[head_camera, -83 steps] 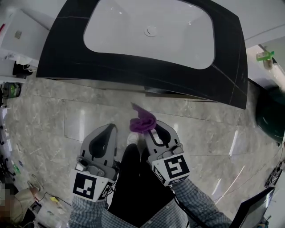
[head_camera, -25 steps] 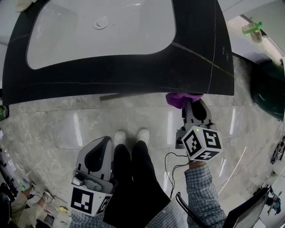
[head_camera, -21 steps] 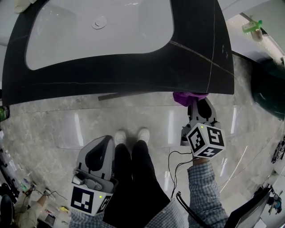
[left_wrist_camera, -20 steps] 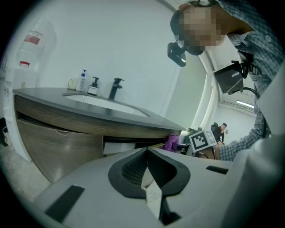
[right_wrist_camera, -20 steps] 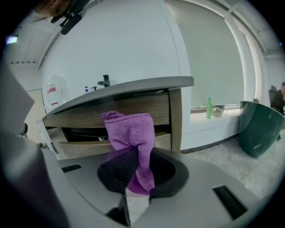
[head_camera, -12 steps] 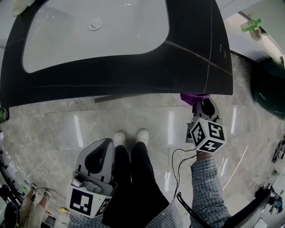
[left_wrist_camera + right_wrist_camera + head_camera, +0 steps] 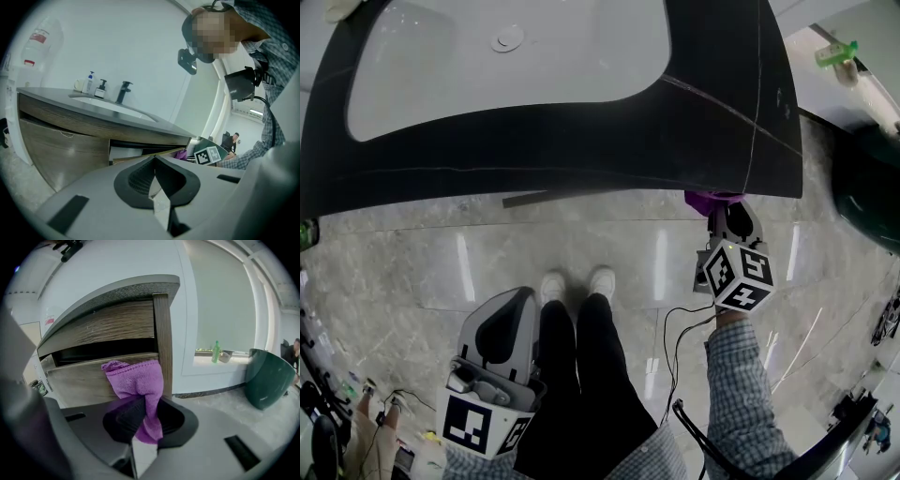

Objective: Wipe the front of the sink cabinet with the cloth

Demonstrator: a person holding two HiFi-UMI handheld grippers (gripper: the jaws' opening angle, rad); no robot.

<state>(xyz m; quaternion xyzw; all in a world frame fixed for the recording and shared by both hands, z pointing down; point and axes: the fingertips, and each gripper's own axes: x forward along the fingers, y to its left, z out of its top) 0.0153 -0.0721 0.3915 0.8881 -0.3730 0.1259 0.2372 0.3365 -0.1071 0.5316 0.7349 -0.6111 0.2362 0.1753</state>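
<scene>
While right gripper (image 7: 143,416) pinches purple cloth (image 7: 136,378) at cabinet front (image 7: 93,331), left gripper (image 7: 154,174) sits closed.

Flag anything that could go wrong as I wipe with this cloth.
The right gripper pinches only a narrow fold of the purple cloth; pressing hard may tug it loose. The cloth sits at the right edge of the cabinet front, so a rightward stroke could slide off.
</scene>
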